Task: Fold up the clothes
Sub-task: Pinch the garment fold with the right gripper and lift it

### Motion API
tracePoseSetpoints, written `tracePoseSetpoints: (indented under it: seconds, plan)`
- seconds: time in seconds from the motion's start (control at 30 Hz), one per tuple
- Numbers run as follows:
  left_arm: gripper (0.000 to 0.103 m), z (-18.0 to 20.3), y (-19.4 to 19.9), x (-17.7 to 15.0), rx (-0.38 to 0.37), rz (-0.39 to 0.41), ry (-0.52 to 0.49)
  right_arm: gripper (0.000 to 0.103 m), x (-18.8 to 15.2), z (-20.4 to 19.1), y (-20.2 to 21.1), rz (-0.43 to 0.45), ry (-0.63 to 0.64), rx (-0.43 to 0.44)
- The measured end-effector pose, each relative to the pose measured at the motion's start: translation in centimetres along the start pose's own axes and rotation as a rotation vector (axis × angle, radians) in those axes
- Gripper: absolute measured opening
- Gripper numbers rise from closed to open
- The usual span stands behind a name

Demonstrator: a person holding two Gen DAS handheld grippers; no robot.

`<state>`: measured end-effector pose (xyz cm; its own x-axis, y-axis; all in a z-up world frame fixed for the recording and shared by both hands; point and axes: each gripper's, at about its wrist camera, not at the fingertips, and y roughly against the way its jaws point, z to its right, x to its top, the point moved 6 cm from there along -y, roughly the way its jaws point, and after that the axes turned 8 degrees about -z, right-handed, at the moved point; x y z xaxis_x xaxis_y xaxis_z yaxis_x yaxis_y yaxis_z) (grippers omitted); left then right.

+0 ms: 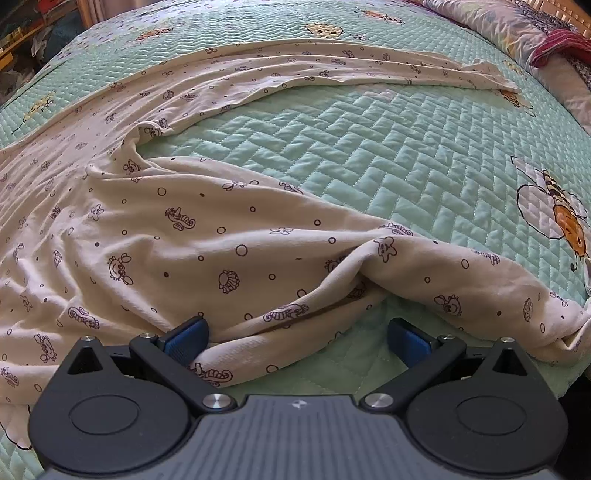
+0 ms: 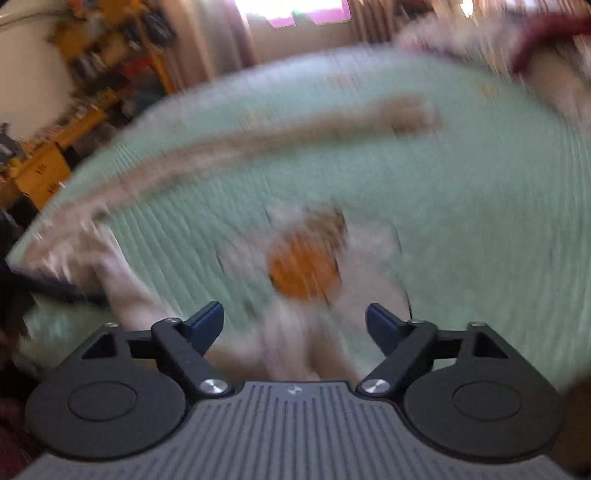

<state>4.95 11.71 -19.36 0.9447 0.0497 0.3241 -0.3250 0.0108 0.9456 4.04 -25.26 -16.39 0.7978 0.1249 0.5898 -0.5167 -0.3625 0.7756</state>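
- One mint-green quilted bedspread (image 1: 369, 147) fills nearly everything, stitched in a herringbone pattern with a bee picture (image 1: 561, 218) near its right side; its near edge is hidden behind the gripper body.
- A cream garment (image 1: 177, 229) printed with little sea creatures and bubbles lies spread across the left and near part of the bed. One long piece runs along the far side toward the right, another lies rumpled across the near side. Its left portion is cut off by the frame.
- Pillows and a dark red cloth (image 1: 557, 46) sit at the far right corner, only partly in view.
- The left gripper (image 1: 295, 338) has its jaws spread wide. A fold of the garment lies between them and rests against the left blue pad (image 1: 186, 338), while the right pad stands clear of the cloth, so nothing is pinched.
- The right gripper (image 2: 294, 325) also stands spread, with pale cloth under the gap. That view is smeared by motion, so whether cloth touches the fingers is impossible to tell.
- Only the right wrist view shows the room beyond: a bright window (image 2: 291, 11) with curtains and yellow shelving (image 2: 40, 166) at the left, all blurred. The garment's print is legible only from the left wrist.
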Motion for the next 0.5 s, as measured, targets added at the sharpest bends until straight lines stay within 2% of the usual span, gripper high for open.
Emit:
tracePoseSetpoints:
  seconds: [0.1,0.13,0.17,0.2,0.23,0.3,0.37,0.43,0.5]
  plan:
    - [0.103,0.1,-0.1,0.1,0.007,-0.005,0.002,0.083,-2.3,0.4,-1.6,-0.041,0.004,-0.044]
    - [0.103,0.1,-0.1,0.1,0.005,-0.01,0.002,0.074,-2.4,0.1,-1.8,-0.038,0.03,-0.051]
    - [0.103,0.0,-0.1,0.2,0.003,-0.015,0.003,0.063,-2.3,-0.5,-1.9,-0.032,0.072,-0.051]
    - [0.102,0.0,-0.1,0.2,0.001,-0.02,0.003,0.033,-1.8,-1.2,-1.9,-0.035,0.1,-0.039]
    - [0.102,0.0,-0.1,0.3,-0.002,-0.025,0.002,0.014,-1.0,-1.6,-1.7,-0.033,0.106,-0.023]
    - [0.102,0.0,-0.2,0.4,-0.005,-0.035,0.001,0.014,1.2,-2.3,-1.3,-0.001,0.123,-0.015]
    - [0.102,0.0,-0.2,0.5,-0.008,-0.051,-0.002,0.014,4.3,-3.1,0.5,0.101,0.18,-0.041]
    - [0.102,-0.2,-0.1,0.7,-0.026,-0.069,0.007,0.014,8.2,-4.0,3.6,0.283,0.231,-0.054]
    - [0.102,-0.8,0.5,0.8,-0.089,-0.051,0.053,0.016,11.5,-4.7,6.6,0.461,0.29,-0.086]
